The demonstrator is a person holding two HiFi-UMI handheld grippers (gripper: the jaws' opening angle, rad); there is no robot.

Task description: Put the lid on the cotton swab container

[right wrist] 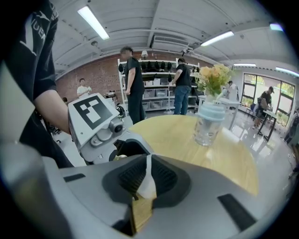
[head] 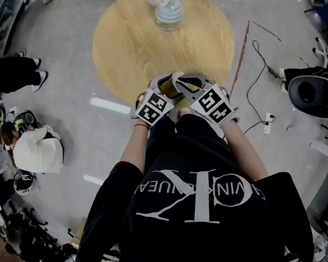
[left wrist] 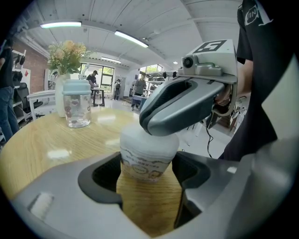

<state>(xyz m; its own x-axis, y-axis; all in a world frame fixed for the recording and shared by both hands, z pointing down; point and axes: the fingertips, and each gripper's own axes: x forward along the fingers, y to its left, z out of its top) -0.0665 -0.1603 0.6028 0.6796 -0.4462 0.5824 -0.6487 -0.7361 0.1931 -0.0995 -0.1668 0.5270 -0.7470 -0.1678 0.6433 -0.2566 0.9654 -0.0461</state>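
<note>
Wooden round table below: at its near edge the left gripper clenches the cotton swab container upright, and the right gripper pinches the white lid right on its top. Across the table, a blue-capped clear jar stands beside flowers.

Right gripper pinching white lid (edge-on), wooden table beyond

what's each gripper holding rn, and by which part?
Left gripper clamps the cotton swab container by the sides of its printed body. Right gripper pinches a thin white piece, apparently the lid, by its edge.
</note>
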